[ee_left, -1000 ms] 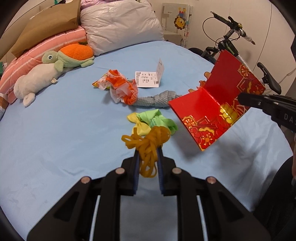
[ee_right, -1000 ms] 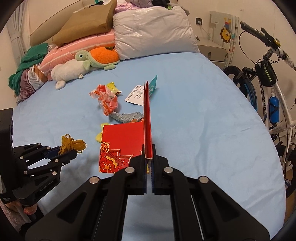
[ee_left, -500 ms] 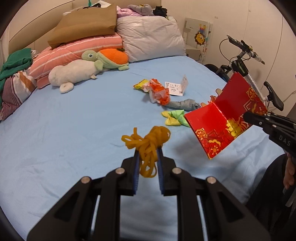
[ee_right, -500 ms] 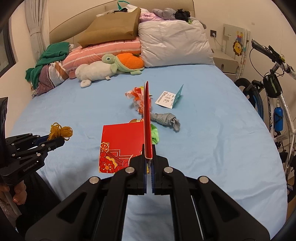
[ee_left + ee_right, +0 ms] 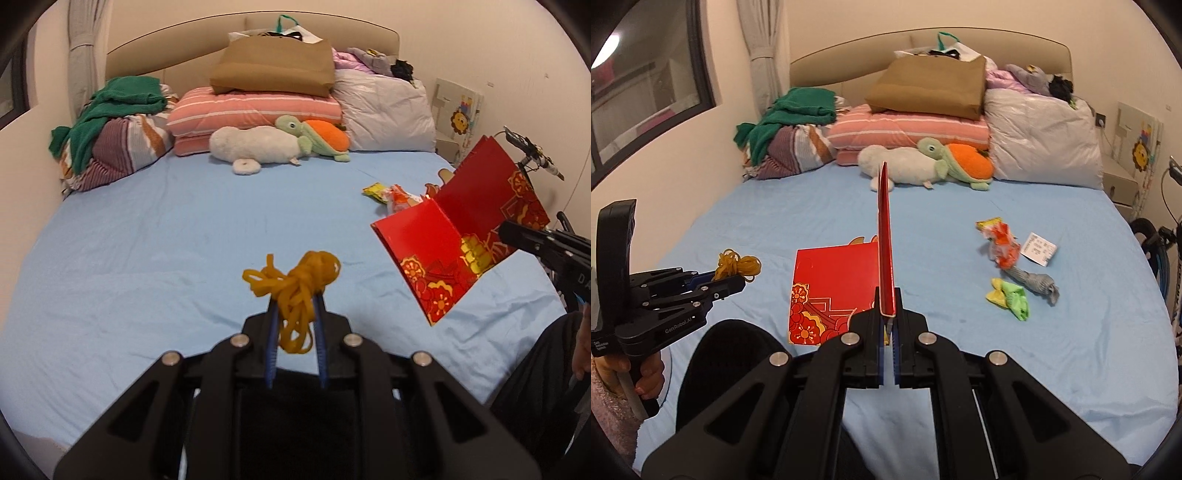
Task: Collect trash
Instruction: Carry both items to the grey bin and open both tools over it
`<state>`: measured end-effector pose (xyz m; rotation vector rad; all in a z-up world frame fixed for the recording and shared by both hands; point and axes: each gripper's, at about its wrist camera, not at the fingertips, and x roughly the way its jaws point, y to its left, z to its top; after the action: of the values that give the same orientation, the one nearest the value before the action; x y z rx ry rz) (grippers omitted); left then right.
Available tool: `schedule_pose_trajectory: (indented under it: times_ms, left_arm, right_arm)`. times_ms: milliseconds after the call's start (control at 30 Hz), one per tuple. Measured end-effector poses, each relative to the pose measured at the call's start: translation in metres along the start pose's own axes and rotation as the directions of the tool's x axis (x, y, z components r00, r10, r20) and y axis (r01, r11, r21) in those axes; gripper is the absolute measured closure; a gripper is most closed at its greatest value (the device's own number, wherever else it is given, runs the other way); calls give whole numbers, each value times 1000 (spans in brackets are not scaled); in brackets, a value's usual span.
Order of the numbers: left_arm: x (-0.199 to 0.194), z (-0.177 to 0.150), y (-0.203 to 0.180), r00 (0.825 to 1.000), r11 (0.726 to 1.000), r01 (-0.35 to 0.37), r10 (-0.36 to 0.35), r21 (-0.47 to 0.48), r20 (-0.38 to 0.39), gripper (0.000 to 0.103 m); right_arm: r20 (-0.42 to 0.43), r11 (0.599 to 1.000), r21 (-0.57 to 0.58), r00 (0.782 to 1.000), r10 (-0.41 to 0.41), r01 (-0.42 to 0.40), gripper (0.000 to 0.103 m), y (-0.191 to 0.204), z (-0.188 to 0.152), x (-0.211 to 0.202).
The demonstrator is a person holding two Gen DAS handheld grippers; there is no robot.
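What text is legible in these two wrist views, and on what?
"GenRobot.AI": white lettering on the side of the left gripper body.
"DA", cut off at the frame edge: on the right gripper body.
Receipt on the bed: printed lines, too small to read.
Orange snack wrapper: print blurred, unreadable.
Red card: gold ornament only, no readable words.
Lion poster: picture only, no legible text.

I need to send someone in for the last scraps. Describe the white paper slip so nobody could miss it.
Start at the blue bed and go to the side near the bicycle, where a small cluster of litter lies. The slip sits at its outer edge, just beyond the orange wrapper. It alone is flat white paper with black print.
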<state>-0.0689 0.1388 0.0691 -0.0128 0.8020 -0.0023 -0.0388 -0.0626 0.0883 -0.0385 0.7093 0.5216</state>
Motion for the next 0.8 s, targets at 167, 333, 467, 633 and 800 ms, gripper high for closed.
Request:
schedule_pose_trajectory:
  times_ms: [167, 333, 467, 633, 800]
  left_arm:
    - [-42, -17, 41, 995, 992, -93, 94, -80, 15, 86]
    - [-87, -37, 78, 981, 969, -187, 194, -162, 28, 85]
    - [-126, -53, 102, 960, 937, -263, 278, -228, 35, 85]
    - [-175, -68, 126, 920, 883, -363, 391, -297, 39, 85]
    - [-235, -88, 147, 858, 807, -466, 512, -364, 35, 85]
  right_arm:
    - [3, 993, -70, 995, 98, -98, 100, 49, 9, -2]
    - [-5, 971, -144, 981, 192, -190, 100, 99, 16, -2]
    - [-16, 943, -200, 963, 268, -266, 100, 137, 22, -3]
    - [-38, 888, -271, 926, 375, -370, 100, 186, 31, -7]
    - [-66, 804, -343, 867, 494, -485, 100, 243, 44, -16]
